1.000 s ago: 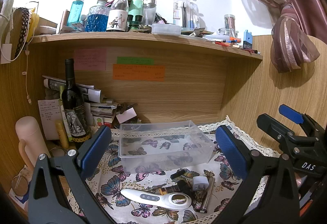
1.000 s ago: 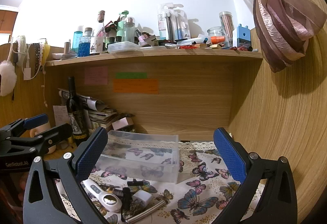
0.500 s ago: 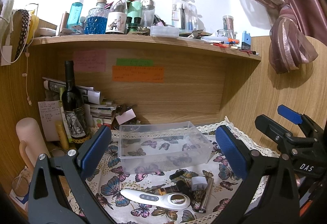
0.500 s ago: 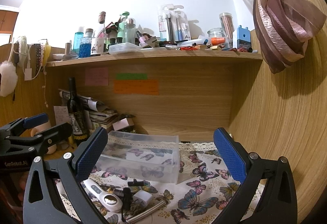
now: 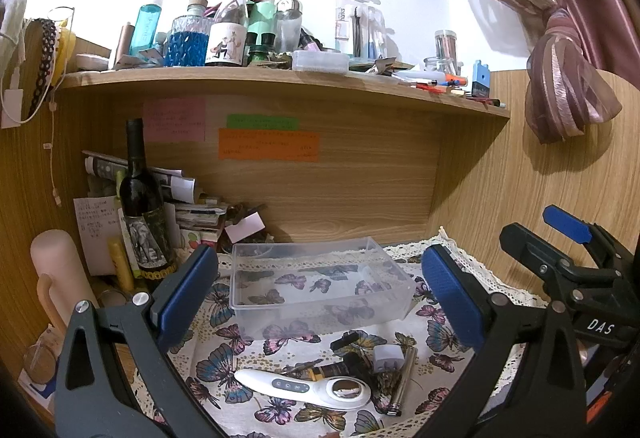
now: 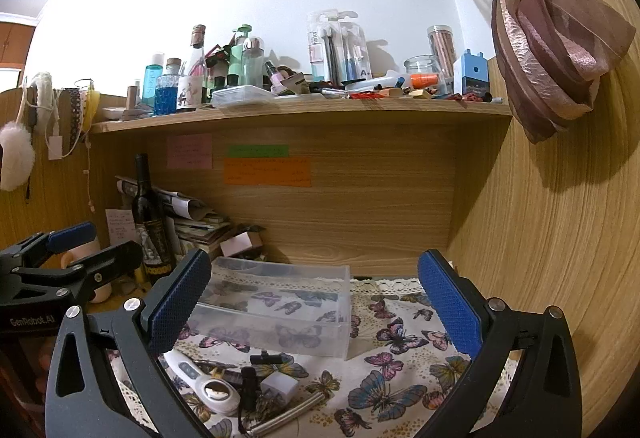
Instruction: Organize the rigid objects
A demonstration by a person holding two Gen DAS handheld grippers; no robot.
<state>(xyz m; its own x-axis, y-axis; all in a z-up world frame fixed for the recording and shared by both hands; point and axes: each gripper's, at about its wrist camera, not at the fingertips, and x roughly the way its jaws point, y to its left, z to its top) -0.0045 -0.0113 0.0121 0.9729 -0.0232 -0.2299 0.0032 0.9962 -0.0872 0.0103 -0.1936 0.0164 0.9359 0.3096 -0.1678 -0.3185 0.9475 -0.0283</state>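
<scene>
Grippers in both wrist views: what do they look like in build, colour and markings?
Both are black plastic frames with silver screws and two fingers faced with dimpled blue pads. The left gripper shows white "GenRobot.AI" lettering in the right wrist view; the right gripper shows "DAS" in the left wrist view. Each also has a blue-tipped black lever. No cables or sleeves are visible.

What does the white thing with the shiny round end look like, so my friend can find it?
Start at the clear plastic box on the butterfly cloth. In the little pile in front of it lies a long white gadget, flat on the cloth. It alone is white and curved, with small buttons on its handle and a shiny silver disc at its wide end.
</scene>
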